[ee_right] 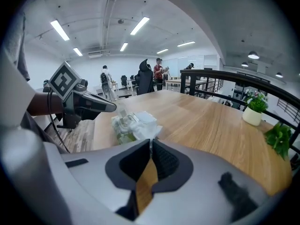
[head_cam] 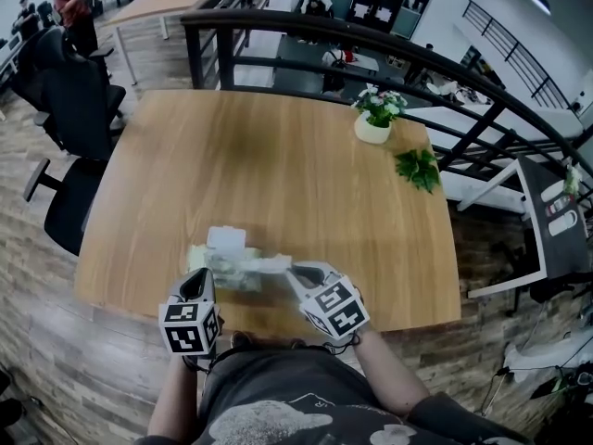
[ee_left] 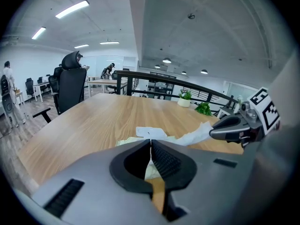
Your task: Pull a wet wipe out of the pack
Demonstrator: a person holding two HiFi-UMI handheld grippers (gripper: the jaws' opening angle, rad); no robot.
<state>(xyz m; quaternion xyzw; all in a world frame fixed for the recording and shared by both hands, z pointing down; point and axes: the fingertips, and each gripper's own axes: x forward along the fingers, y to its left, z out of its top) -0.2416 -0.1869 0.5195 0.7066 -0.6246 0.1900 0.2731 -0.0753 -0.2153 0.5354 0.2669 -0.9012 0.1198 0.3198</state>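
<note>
White wet wipe point(head_cam: 269, 265), part-drawn, spans from the pale green pack point(head_cam: 225, 260) clamped in the left gripper point(head_cam: 206, 274) to the right gripper point(head_cam: 293, 271) pinching its end; extraction underway, probably needing further pull away from the left gripper.

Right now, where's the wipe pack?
In the head view the pack is at the table's near edge, left of centre, between the left gripper and the right gripper, which pinches its wipe.

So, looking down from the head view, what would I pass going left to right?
Black office chair → left gripper → wet wipe pack → wet wipe → right gripper → potted flowers → green leafy sprig.
</note>
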